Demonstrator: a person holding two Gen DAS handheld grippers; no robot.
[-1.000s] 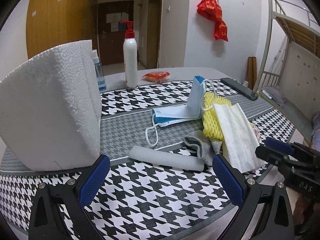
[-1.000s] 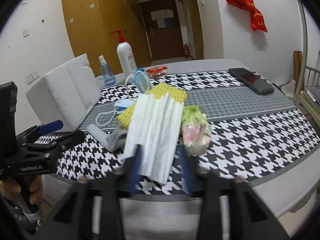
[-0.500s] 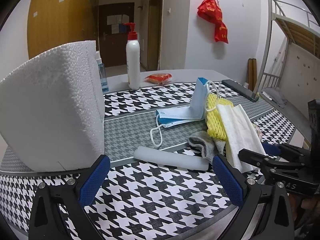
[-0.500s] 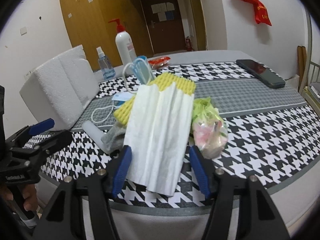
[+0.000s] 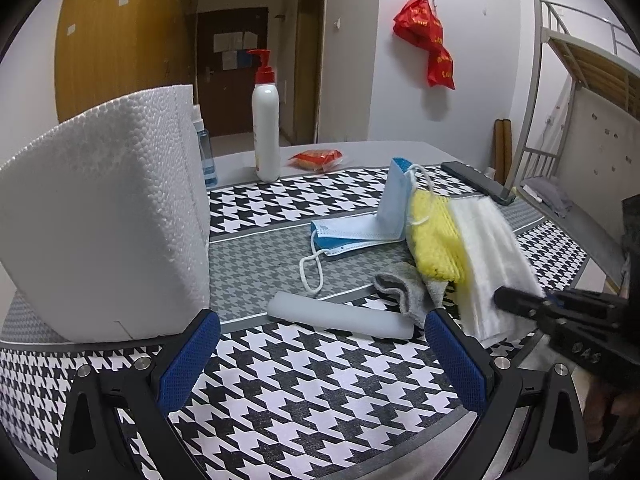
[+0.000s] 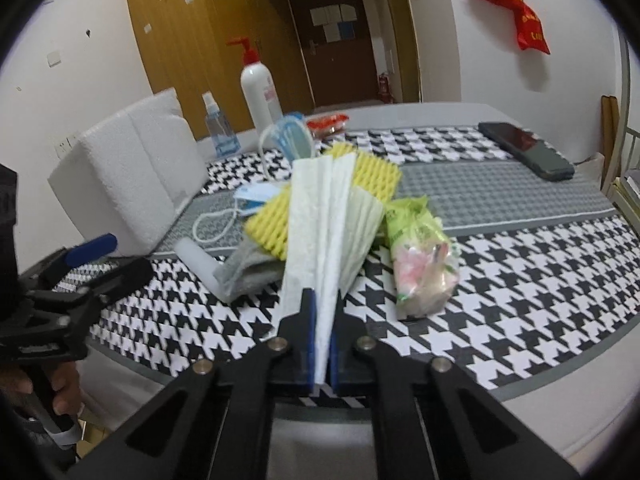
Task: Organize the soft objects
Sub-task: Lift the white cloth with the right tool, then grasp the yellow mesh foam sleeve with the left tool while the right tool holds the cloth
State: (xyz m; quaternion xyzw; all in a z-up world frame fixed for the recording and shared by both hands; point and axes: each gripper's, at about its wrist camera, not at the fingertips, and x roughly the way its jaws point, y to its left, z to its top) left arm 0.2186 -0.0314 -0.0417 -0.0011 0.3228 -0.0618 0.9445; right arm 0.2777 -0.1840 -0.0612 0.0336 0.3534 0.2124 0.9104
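My right gripper (image 6: pixel 322 312) is shut on the near edge of a folded white tissue (image 6: pixel 320 220), which bunches up and lies over a yellow foam net (image 6: pixel 276 220). In the left wrist view the tissue (image 5: pixel 486 256) shows at right with the right gripper (image 5: pixel 516 300) pinching it. A grey sock (image 5: pixel 404 292), a white foam tube (image 5: pixel 340 316) and a blue face mask (image 5: pixel 360 228) lie beside them. My left gripper (image 5: pixel 320 360) is open and empty above the near table edge.
A big white styrofoam block (image 5: pixel 104 232) stands at left. A pump bottle (image 5: pixel 266 120), a spray bottle (image 6: pixel 218 128) and a red packet (image 5: pixel 318 158) stand at the back. A phone (image 6: pixel 528 150) lies far right. A green snack bag (image 6: pixel 420 256) lies beside the tissue.
My right gripper moved forward onto the tissue's near edge and closed on it; the tissue now bunches into a fan. The left gripper stayed open and barely shifted.
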